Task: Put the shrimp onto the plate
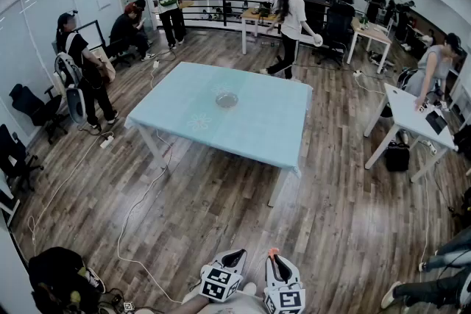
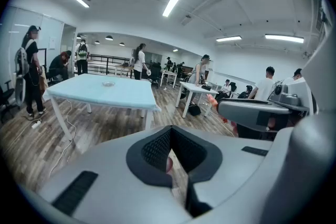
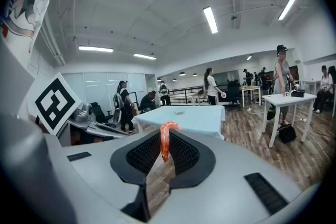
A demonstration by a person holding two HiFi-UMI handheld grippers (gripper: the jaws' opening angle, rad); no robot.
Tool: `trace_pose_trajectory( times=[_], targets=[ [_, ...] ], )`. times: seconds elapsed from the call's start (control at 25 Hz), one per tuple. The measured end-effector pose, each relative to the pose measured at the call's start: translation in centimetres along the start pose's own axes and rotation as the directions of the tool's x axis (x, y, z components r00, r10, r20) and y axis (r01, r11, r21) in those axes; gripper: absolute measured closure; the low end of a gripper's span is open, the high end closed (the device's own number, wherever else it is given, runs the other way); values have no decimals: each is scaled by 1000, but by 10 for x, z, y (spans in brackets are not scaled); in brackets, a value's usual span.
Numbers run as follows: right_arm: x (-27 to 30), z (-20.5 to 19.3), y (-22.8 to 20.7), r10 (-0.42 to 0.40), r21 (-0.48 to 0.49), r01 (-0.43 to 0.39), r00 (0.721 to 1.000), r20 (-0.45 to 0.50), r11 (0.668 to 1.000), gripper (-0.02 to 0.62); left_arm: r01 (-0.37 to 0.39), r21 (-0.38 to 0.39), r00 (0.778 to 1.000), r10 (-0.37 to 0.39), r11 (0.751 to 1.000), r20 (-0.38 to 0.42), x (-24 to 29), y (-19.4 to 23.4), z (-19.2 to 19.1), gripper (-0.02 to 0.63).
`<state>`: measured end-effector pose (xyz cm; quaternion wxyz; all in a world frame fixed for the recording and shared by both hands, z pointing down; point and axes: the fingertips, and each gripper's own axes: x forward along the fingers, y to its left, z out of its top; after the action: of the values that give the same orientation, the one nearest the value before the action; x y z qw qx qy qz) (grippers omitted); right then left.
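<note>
A curled orange shrimp [image 3: 165, 140] stands upright between the pads of my right gripper [image 3: 166, 157], which is shut on it. In the head view this shrimp [image 1: 273, 253] pokes out of the right gripper [image 1: 274, 258] at the bottom edge. My left gripper [image 1: 234, 257] sits beside it; in its own view the jaws stand nearly together on a small pink piece [image 2: 169, 164], mostly hidden. The glass plate [image 1: 227, 99] lies on a light blue table [image 1: 257, 130] far ahead, several steps from both grippers.
Wood floor lies between me and the table, with white cables [image 1: 136, 213] trailing on the left. A white desk [image 1: 403, 114] stands at the right. Several people [image 1: 293, 26] stand or sit around the room. A dark bag [image 1: 55, 277] lies at my lower left.
</note>
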<state>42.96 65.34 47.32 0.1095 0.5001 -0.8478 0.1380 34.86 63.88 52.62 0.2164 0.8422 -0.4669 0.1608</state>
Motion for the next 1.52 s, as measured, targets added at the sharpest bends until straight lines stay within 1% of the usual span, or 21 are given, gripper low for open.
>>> trace_pose_trajectory(
  times=[0.12,0.2,0.32,0.48,0.56,0.68,0.88,0.96,1.08,1.2,1.32,1.52],
  targets=[
    [4,3,15,17,-19,-17,999,39,1000,525,-16,15,999,15,1000,32,-15,6,4,600],
    [10,6,30,48,-34,-47,997,53,998,525,-33,7,998,32,999,46,-26,16,6,600],
    [18,3,55,96,-37,-96,995,5,995,525,-69,-15,996,70,998,52,-44,32,1,600],
    [46,-7,80,168,-49,-169,986,-22,984,525,-105,-44,992,107,994,62,-55,59,-6,600],
    [65,-9,99,212,-55,-214,976,-40,975,525,-129,-57,990,132,990,58,-65,80,-11,600],
    [96,-5,126,250,-43,-252,967,-56,967,525,-163,-97,985,168,982,49,-80,117,-20,600],
    [159,16,181,256,-61,-259,965,-61,964,525,-183,-130,981,190,974,43,-112,193,-17,600],
    [180,28,195,250,-54,-252,968,-33,966,525,-191,-134,978,200,973,62,-124,217,-13,600],
    [201,38,226,252,-61,-253,968,-15,966,525,-192,-120,977,202,974,70,-142,254,-16,600],
    [219,40,251,246,-69,-246,969,-6,967,525,-202,-131,973,214,971,86,-156,289,-16,600],
    [230,41,263,243,-84,-245,969,-30,966,525,-191,-153,973,208,970,101,-157,308,-7,600],
    [255,46,257,222,-64,-224,974,-42,972,525,-152,-150,983,165,977,84,-134,318,-1,600]
  ],
)
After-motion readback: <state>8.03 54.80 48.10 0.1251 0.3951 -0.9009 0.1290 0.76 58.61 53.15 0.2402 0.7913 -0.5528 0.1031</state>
